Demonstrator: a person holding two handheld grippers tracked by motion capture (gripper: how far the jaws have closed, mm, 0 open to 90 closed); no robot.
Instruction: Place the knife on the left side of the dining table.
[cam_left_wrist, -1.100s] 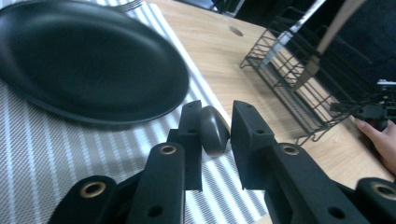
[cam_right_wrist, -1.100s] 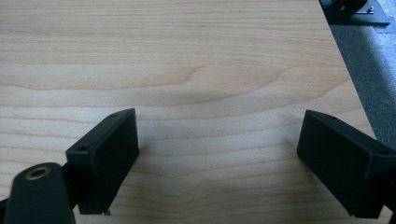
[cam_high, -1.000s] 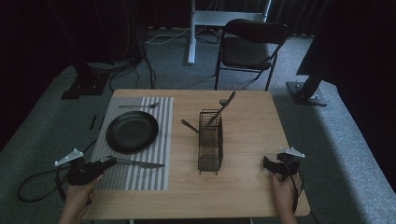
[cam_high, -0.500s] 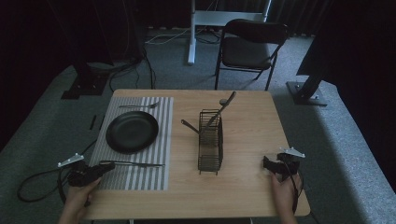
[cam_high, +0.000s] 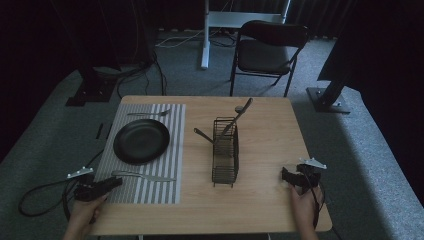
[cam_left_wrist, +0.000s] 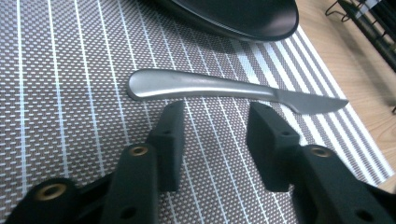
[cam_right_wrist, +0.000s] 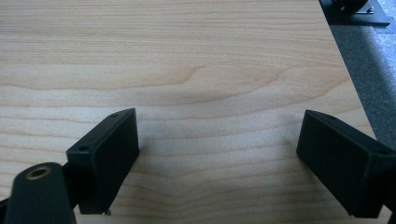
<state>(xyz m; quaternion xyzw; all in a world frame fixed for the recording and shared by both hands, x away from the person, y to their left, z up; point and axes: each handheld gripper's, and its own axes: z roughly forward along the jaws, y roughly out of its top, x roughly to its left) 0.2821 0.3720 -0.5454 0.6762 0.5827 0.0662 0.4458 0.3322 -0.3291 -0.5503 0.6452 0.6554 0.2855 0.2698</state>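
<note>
Your left gripper (cam_high: 112, 183) rests at the near left corner of the wooden table (cam_high: 270, 125), its tip over the near edge of the striped placemat (cam_high: 175, 125); in the left gripper view (cam_left_wrist: 215, 140) its jaws stand apart with nothing between them, and the knife (cam_left_wrist: 224, 88) lies flat on the mat just beyond the tips, handle to the view's left, blade to its right. In the high view the knife (cam_high: 142, 176) lies across the mat's near portion; beyond it sits the black plate (cam_high: 141, 140), nothing visible on it; at the mat's far edge lies a second utensil (cam_high: 147, 113), too small to identify.

At table centre stands the black wire caddy (cam_high: 225, 155), upright; one long utensil (cam_high: 240, 114) leans out of its far end, and a dark handle (cam_high: 202, 134) projects from its left side.

Your right gripper (cam_high: 286, 176) rests near the right edge of the table, well apart from the caddy; in the right gripper view (cam_right_wrist: 217, 163) its jaws are spread wide over bare wood, gripping nothing.

Beyond the table stands a folding chair (cam_high: 270, 52).
</note>
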